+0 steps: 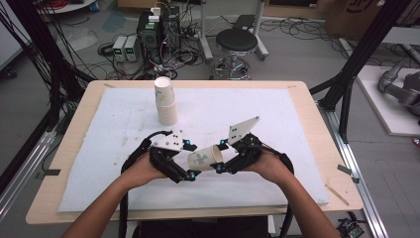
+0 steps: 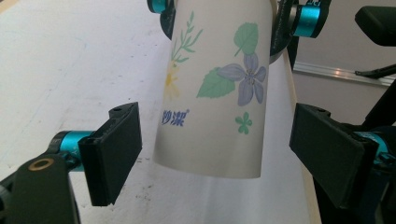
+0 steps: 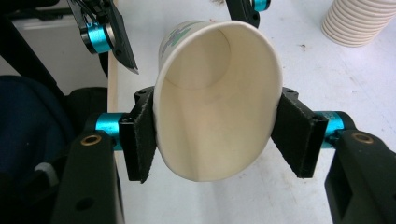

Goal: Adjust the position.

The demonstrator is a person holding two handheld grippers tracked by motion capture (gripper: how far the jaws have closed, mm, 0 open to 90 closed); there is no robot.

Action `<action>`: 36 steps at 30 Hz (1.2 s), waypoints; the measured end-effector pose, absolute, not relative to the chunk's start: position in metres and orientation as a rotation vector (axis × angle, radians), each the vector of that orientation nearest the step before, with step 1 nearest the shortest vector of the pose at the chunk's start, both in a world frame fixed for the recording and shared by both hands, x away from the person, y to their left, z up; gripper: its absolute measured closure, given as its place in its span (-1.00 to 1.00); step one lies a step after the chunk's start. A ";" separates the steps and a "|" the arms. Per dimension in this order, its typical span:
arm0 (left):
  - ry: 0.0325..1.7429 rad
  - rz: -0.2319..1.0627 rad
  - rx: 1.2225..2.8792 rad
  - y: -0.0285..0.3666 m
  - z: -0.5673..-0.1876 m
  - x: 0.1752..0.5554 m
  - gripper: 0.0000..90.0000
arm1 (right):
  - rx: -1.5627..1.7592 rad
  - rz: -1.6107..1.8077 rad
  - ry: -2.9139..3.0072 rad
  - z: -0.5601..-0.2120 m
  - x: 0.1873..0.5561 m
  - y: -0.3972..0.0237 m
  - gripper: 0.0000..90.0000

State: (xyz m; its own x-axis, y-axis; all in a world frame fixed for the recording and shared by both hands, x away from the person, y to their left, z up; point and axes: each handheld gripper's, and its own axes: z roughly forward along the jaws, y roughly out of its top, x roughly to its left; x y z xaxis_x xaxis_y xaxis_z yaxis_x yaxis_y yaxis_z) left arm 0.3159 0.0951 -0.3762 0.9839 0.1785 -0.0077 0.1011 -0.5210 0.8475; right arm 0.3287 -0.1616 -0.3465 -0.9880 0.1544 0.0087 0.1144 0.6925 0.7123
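One flowered paper cup (image 1: 204,158) hanging in air between grippers, above white mat (image 1: 277,114). Right gripper (image 3: 218,133) squeezing its rim oval. Left gripper (image 2: 215,147) standing spread around cup's base, pads not touching. Cup stack (image 1: 165,101) waiting at far edge; stacking likely remaining.

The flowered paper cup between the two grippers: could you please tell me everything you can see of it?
The paper cup is white, printed with blue flowers, green leaves and small blue lettering, and its inside is plain. It lies sideways in the air above the white mat. The right gripper clamps it near the open rim, squeezing the rim oval. Its closed base points between the pads of the left gripper, which stand clear of it on both sides.
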 end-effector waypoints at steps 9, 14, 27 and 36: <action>0.185 0.092 2.191 0.088 -0.377 0.318 -0.59 | 0.165 1.025 2.893 -0.336 0.331 -0.145 -0.17; 0.190 0.076 2.214 0.086 -0.379 0.319 -0.56 | 0.131 0.921 2.915 -0.331 0.331 -0.136 -0.17; 0.195 0.041 2.264 0.080 -0.383 0.322 -0.42 | 0.077 0.731 2.987 -0.333 0.331 -0.118 -0.17; 0.146 -0.003 2.298 0.075 -0.386 0.322 -0.16 | 0.041 0.688 3.015 -0.335 0.328 -0.112 -0.17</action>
State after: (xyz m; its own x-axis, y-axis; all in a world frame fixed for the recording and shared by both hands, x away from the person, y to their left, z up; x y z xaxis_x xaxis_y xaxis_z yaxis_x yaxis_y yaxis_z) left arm 0.3224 0.0746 -0.3864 0.9933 0.1048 -0.0491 0.1065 -0.6612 0.7426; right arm 0.3278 -0.1121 -0.3346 -0.9984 0.0367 -0.0420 0.0148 0.9008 0.4340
